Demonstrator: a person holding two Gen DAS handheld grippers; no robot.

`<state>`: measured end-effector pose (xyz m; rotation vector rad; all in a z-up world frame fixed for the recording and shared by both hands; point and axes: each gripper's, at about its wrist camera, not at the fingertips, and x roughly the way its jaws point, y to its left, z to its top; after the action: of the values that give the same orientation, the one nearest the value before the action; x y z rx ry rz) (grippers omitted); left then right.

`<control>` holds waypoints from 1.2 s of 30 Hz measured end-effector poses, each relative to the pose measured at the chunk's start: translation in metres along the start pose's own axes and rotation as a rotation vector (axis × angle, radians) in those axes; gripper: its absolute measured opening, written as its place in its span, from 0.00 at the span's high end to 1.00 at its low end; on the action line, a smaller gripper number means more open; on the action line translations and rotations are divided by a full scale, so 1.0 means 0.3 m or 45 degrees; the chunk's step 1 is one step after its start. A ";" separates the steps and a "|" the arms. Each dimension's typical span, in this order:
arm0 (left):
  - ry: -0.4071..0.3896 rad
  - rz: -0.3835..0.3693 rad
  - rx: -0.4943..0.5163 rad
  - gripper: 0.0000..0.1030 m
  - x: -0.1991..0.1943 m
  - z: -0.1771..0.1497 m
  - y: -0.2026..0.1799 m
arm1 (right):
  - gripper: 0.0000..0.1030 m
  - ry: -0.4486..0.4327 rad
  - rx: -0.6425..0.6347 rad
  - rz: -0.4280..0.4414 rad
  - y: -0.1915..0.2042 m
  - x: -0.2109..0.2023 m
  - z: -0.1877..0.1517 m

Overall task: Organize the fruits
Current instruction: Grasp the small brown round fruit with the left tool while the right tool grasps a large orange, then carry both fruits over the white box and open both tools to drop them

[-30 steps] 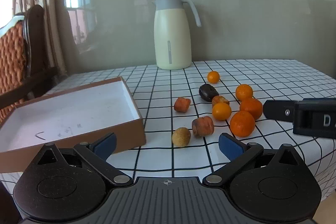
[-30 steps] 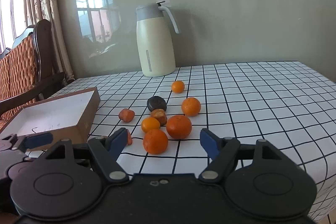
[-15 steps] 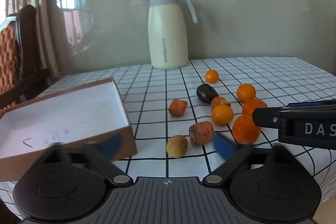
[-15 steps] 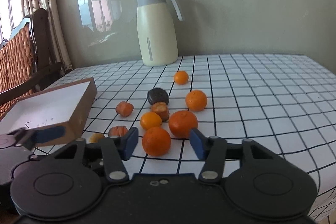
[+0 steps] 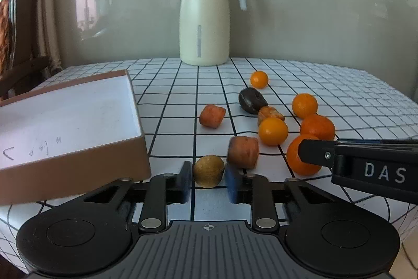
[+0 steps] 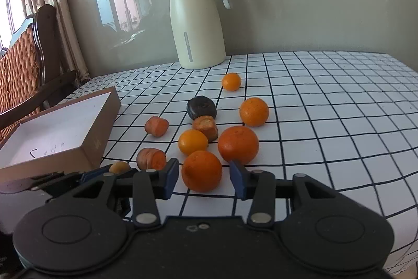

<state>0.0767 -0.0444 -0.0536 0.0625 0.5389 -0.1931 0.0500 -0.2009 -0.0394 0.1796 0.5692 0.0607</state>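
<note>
Left gripper [image 5: 207, 181] pinching brown fruit [image 5: 208, 170] on counter [image 5: 339, 85] | right gripper [image 6: 204, 178] closing, orange [image 6: 201, 170] between pads, unpressed | I judge both bound for box [image 5: 65, 111].

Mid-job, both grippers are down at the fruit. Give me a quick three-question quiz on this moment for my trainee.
1. True or false: the box already has fruit in it.
2. The left gripper is shut on: A) the dark fruit, B) the yellow-brown fruit, C) the jug.
3. Which fruit sits between the fingers of the right gripper?

Key
1. False: its white inside is bare.
2. B.
3. The nearest orange. The jaws are closing around it, and the pads are not pressing on it yet.
</note>
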 end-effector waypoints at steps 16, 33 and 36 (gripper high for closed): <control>-0.022 -0.006 -0.005 0.75 -0.022 -0.001 0.007 | 0.74 0.010 0.019 0.022 0.013 0.027 -0.009; -0.164 -0.001 -0.078 0.75 -0.233 0.011 0.120 | 0.73 -0.135 -0.120 0.107 0.041 -0.195 -0.030; -0.212 0.030 -0.099 0.75 -0.286 0.018 0.178 | 0.73 -0.184 -0.158 0.135 0.059 -0.230 -0.028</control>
<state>0.0180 0.0216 -0.0043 -0.0226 0.3788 -0.1529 -0.0127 -0.1896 -0.0064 0.0927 0.4100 0.1841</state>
